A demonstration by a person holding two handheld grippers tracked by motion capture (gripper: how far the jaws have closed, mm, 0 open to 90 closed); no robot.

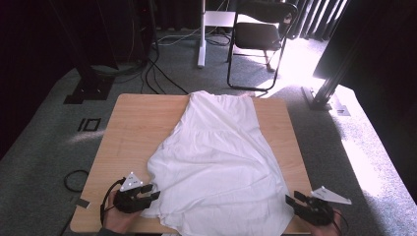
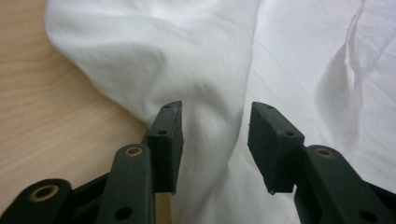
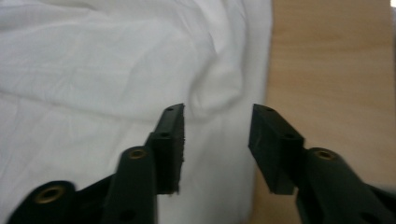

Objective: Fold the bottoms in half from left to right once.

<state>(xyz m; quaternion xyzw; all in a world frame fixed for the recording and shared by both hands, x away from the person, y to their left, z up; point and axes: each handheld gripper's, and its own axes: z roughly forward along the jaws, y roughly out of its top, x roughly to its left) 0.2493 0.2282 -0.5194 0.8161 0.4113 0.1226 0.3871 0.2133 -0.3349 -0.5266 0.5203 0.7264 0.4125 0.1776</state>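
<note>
Claws (image 2: 215,140) half-open over white garment (image 1: 216,152)

Left tool (image 1: 150,191): black, grey three-cornered plate on top, black cable looping behind. Right tool (image 1: 294,201): same build. Brass-ringed pivot holes, small screws in pads.

High view overhead, facing forward-down on table (image 1: 133,123); gripper views close, sharing white garment (image 1: 216,147).
</note>
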